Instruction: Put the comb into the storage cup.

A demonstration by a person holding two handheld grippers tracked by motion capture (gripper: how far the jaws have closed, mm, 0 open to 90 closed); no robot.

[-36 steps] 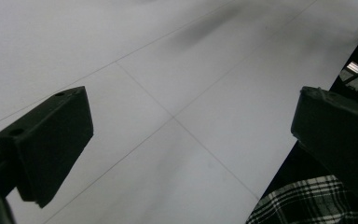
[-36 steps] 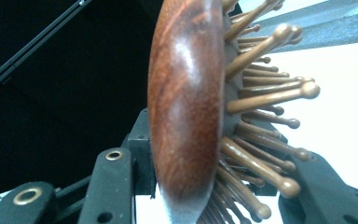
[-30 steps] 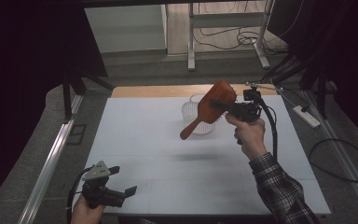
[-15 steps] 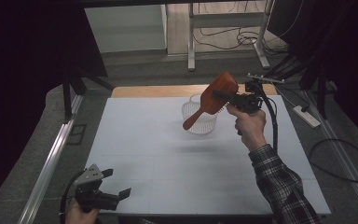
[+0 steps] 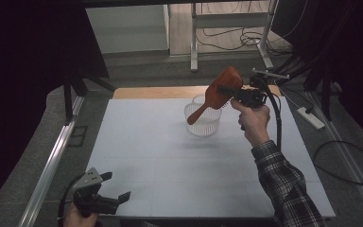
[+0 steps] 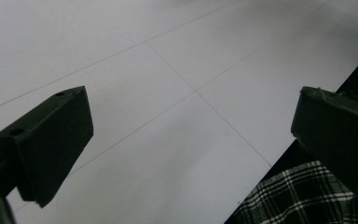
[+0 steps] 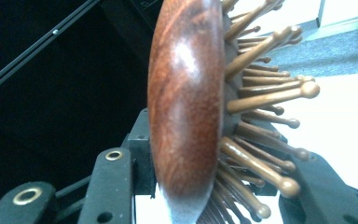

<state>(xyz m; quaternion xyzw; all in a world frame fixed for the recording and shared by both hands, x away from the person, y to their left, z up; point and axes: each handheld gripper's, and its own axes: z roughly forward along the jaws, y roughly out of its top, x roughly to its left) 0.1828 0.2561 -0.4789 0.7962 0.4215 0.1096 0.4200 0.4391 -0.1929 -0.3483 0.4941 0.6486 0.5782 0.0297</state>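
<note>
Hairbrush [image 5: 221, 90] carried farther over basket [image 5: 203, 118]; right hand-held gripper [image 5: 238, 94] still clamped.

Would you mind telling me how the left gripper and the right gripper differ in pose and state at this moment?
The left gripper sits low at the table's near edge, while the right gripper is raised above the white basket. The left gripper's jaws stand wide apart with nothing between them; the right gripper is shut on the head of the wooden hairbrush, whose handle slants down toward the basket. Both are black, two-jawed and hand-held.
</note>
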